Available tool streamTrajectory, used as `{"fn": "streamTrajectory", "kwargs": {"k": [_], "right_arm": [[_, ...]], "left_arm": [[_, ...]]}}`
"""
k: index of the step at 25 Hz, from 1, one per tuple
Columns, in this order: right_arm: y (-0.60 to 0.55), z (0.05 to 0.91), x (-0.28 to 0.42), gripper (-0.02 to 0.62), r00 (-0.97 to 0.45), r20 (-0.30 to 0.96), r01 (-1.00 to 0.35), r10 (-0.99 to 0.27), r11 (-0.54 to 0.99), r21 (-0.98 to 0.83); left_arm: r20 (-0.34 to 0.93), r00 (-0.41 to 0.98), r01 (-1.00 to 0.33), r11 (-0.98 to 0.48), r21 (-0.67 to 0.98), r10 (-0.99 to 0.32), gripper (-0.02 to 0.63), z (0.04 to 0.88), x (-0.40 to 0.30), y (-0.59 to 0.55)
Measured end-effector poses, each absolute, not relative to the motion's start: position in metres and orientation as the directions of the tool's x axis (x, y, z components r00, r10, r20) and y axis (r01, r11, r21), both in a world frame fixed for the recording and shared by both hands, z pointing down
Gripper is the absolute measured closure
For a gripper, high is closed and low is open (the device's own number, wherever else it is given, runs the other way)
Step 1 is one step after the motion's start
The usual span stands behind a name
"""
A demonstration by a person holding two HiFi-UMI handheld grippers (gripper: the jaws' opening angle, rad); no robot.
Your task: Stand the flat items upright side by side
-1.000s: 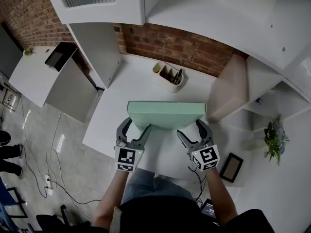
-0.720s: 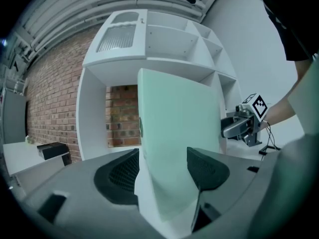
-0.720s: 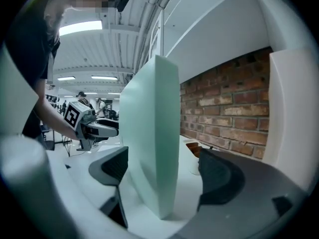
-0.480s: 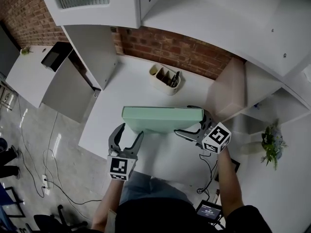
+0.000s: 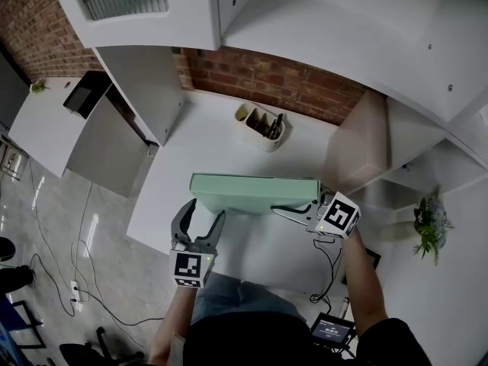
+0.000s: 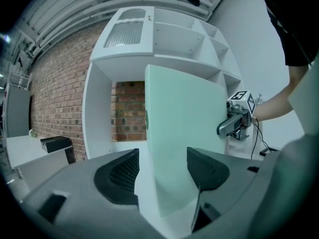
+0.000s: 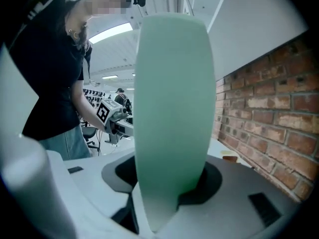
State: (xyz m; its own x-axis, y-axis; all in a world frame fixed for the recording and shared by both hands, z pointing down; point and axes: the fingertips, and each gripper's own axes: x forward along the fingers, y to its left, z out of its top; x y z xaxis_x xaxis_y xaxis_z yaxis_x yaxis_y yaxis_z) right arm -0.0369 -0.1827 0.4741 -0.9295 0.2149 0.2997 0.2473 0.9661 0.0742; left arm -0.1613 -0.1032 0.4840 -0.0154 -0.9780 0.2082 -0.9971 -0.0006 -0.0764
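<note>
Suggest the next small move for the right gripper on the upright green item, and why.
Probably finish the clamp before moving anything. The right gripper has its jaws closing, with the right end of the green flat item between them and the pads meeting it. The item stands on edge on the table. The left gripper is open and grips nothing, so nothing else steadies it.

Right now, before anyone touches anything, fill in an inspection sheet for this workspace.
Surface: white table against a brick wall.
Job's things: one green folder, standing on its edge.
Clutter: pen holder near the wall.
Grippers: left gripper open at the folder's left end; right gripper closing on its right end.
Cables: black cable by the table's near right corner; more on the floor.
Surroundings: white shelves, a plant.
</note>
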Motion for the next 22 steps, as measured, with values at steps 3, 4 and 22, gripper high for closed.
{"fn": "streamTrajectory", "kwargs": {"k": [3, 4, 22], "right_arm": [[-0.180, 0.468, -0.034, 0.429, -0.955, 0.246, 0.187, 0.166, 0.980, 0.065], [-0.180, 0.464, -0.031, 0.440, -0.965, 0.222, 0.155, 0.139, 0.986, 0.058], [-0.245, 0.420, 0.037, 0.462, -0.726, 0.065, -0.676, -0.684, 0.728, 0.111]], "left_arm": [[0.208, -0.007, -0.997, -0.008, -0.072, -0.978, 0.321, 0.484, -0.162, -0.104], [0.208, -0.003, -0.997, -0.012, -0.072, -0.978, 0.321, 0.483, -0.162, -0.104], [0.219, 0.148, -0.984, -0.166, -0.070, -0.965, 0.321, 0.479, -0.137, -0.160]]}}
